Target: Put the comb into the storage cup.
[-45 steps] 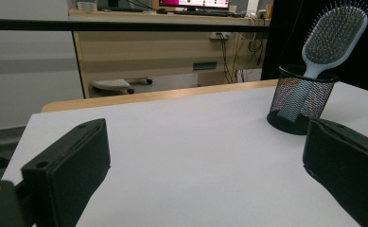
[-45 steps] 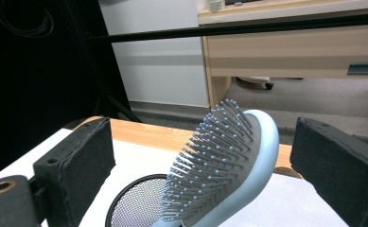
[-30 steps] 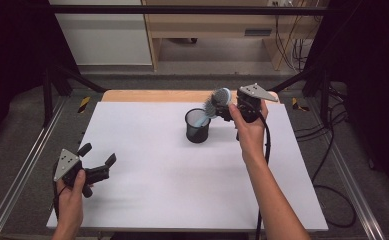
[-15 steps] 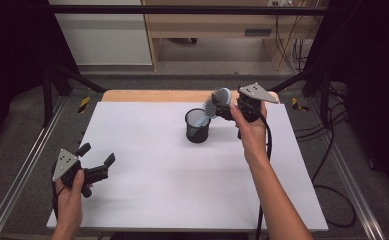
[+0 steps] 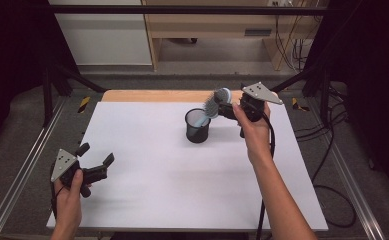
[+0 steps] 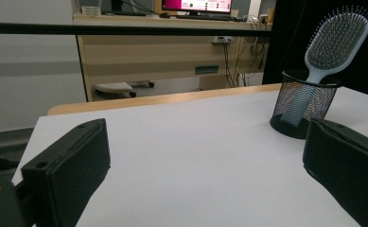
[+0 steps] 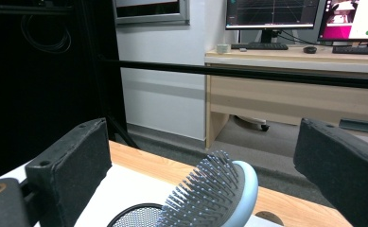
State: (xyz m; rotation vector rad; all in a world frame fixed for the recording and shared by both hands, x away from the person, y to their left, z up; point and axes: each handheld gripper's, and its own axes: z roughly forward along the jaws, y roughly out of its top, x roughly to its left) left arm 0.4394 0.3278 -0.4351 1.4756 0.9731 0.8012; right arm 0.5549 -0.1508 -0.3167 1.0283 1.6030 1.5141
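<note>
Hairbrush [image 5: 213,106] placement looks all but finished: the brush stands handle-down in the black mesh cup [image 5: 198,127], its light blue handle inside the wire wall and its bristled head leaning out over the rim toward the right gripper [image 5: 226,108]. The cup sits on the white table [image 5: 182,200], toward the far side and a little right of the middle. In the right gripper view the jaws stand wide apart with the brush head low between them, touching neither pad, so I judge the brush already let go and resting on the cup alone; whether it leans steadily cannot be told. What seems left is small: draw the right gripper back from the brush head without knocking it, since the head tilts toward that hand and the cup looks light. The left gripper [image 5: 96,169] is well apart from the cup, near the table's left front corner, its jaws spread and holding nothing; its own view looks across the bare table at the cup and brush farther off.
</note>
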